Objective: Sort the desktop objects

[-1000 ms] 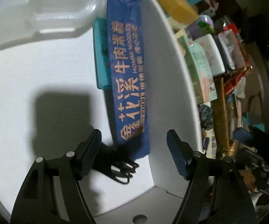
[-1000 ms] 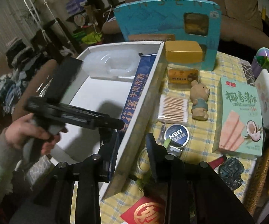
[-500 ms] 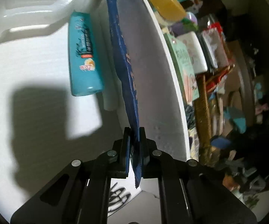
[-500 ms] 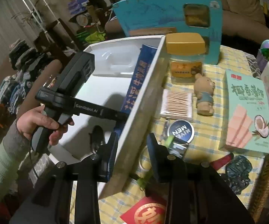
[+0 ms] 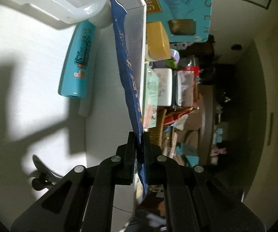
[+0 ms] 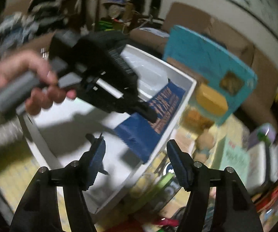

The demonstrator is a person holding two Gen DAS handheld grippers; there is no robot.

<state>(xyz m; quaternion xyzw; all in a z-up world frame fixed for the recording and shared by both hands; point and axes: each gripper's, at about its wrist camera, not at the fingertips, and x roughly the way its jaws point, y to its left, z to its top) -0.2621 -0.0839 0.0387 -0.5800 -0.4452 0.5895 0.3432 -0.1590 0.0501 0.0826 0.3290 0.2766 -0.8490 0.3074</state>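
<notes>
Left wrist view: left gripper (image 5: 139,145) clamped on flat blue noodle packet (image 5: 128,73) standing on edge against white box (image 5: 143,38) wall, teal tube (image 5: 78,61) on floor; right wrist view, blurred: right gripper (image 6: 136,161) fingers just opening, nothing between, hand (image 6: 28,81) visible.
</notes>
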